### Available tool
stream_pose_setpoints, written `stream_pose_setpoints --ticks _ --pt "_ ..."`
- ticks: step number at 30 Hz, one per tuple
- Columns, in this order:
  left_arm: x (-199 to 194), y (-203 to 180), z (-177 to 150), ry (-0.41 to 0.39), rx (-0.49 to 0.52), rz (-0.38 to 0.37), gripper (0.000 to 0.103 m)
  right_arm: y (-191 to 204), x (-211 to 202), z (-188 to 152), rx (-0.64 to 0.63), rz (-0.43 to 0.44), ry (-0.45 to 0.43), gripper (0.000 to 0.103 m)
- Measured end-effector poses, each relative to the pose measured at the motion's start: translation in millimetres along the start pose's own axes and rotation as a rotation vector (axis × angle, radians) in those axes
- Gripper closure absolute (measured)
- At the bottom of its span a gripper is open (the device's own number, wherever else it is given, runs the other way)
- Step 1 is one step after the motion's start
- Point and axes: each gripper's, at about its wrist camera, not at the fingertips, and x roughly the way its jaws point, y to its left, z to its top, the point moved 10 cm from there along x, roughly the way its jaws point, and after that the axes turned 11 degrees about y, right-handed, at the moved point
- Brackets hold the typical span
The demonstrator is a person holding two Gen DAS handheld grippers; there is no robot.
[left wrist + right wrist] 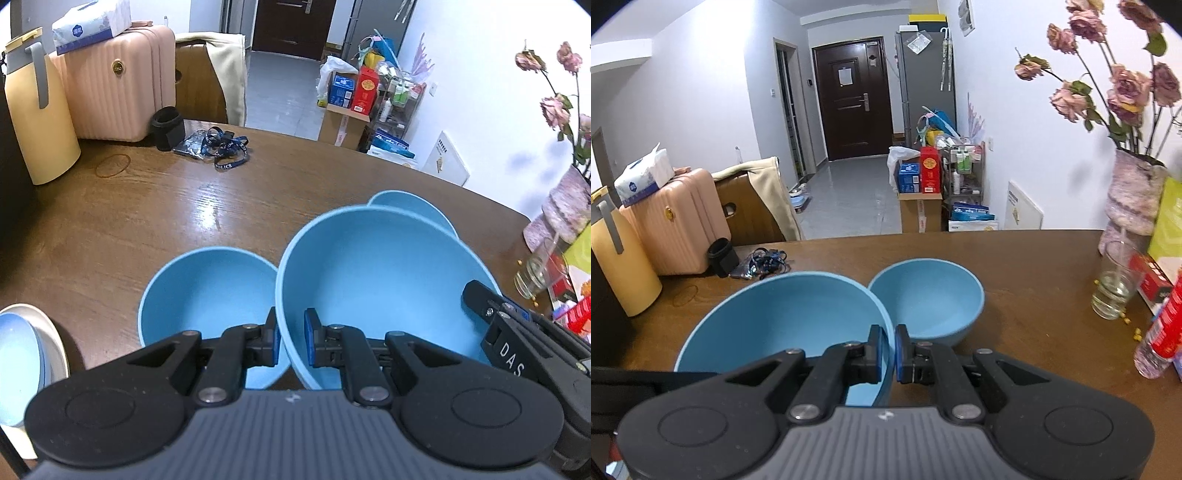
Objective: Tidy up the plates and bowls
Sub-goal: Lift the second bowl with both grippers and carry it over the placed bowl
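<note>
Three blue bowls sit mouth-up on the wooden surface (155, 206): small bowl (207, 302), large bowl (380, 280), far bowl (931, 299). Left tool (290, 338) and right tool (887, 352) each pinch the large bowl's rim. Only the left wrist view shows stacked plates (26, 354) at far left.

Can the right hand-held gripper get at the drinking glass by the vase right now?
Probably not yet: the right hand-held gripper is shut on the large blue bowl. The path to the drinking glass across the table looks free otherwise.
</note>
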Motion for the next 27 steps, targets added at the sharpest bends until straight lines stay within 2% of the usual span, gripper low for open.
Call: stream_pose_setpoints --ticks 14,27 --pt "-20.2 12.1 -26.9 -0.006 -0.014 -0.028 0.089 4.6 -30.0 -29.4 0.014 -0.025 0.005 0.096" --pt "-34.1 47.8 -15.4 -0.031 -0.035 -0.038 0.089 42.2 -37.6 -27.4 0.002 -0.019 -0.003 0.096"
